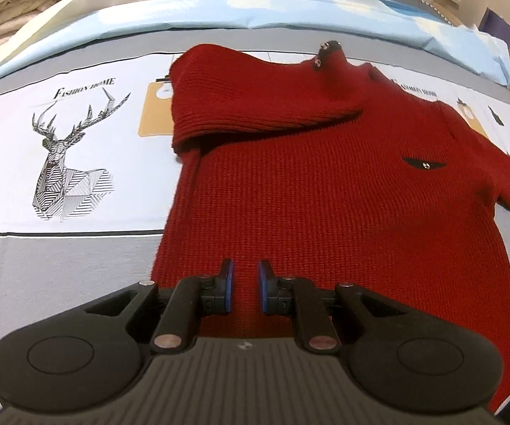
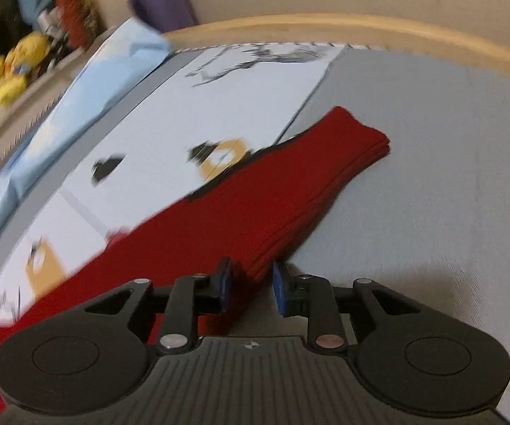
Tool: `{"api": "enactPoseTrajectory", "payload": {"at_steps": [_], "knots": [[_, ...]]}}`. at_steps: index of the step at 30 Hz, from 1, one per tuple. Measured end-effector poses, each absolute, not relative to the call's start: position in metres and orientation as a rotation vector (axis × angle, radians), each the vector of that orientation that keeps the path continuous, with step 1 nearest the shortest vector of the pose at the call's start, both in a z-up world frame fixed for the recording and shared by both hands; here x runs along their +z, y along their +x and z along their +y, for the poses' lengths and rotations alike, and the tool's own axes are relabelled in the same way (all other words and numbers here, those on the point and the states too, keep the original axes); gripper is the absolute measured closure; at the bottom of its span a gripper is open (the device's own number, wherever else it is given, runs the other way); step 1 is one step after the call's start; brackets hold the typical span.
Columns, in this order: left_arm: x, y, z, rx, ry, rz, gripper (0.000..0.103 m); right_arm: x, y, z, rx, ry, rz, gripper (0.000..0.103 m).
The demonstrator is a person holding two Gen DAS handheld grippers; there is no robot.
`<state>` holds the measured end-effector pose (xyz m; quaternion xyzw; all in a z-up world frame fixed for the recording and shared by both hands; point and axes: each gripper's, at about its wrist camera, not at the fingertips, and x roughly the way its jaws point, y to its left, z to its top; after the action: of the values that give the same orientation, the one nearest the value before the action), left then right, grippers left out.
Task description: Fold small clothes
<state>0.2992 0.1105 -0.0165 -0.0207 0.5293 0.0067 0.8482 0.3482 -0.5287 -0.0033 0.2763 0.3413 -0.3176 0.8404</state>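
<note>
While the left tool (image 1: 246,290) hangs low over the hem end of the red knit sweater (image 1: 325,184), its blue pads stand a narrow gap apart with only sweater fabric seen beneath them; cannot tell if they pinch any knit. The sweater lies flat on a bed, on a grey and white sheet (image 1: 60,248) printed with a geometric deer (image 1: 67,163) and "FASHION HOME" lettering. One sleeve (image 1: 255,95) is folded over across the chest, ribbed cuff toward the left of the left wrist view. A small black chest badge (image 1: 425,165) sits on the right part of the front; metal snaps (image 1: 320,55) show at the collar, far side. Beyond that: a light blue sheet (image 1: 219,14), and a stack of cream blankets (image 1: 17,0) far left.

Right wrist view, blurred: the right tool (image 2: 253,290) is spread, pads not pressing, with the edge of the other sleeve (image 2: 272,205) running up between them. That sleeve stretches out straight, cuff (image 2: 361,138) far end on grey sheet. Further: wooden bed rail (image 2: 361,28), yellow plush toy (image 2: 17,67) far left.
</note>
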Motion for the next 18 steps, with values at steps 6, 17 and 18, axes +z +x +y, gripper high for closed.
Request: {"api": "enactPoseTrajectory", "payload": {"at_steps": [6, 17, 18], "knots": [[-0.007, 0.293, 0.117, 0.004, -0.068, 1.101, 0.088, 0.003, 0.353, -0.414, -0.043, 0.472, 0.841, 0.075], [0.007, 0.281, 0.131, -0.005, -0.097, 1.076, 0.088, -0.026, 0.353, -0.349, 0.141, 0.438, 0.958, 0.087], [0.007, 0.28, 0.134, -0.002, -0.102, 1.074, 0.088, -0.024, 0.354, -0.347, 0.146, 0.413, 0.959, 0.096]]}}
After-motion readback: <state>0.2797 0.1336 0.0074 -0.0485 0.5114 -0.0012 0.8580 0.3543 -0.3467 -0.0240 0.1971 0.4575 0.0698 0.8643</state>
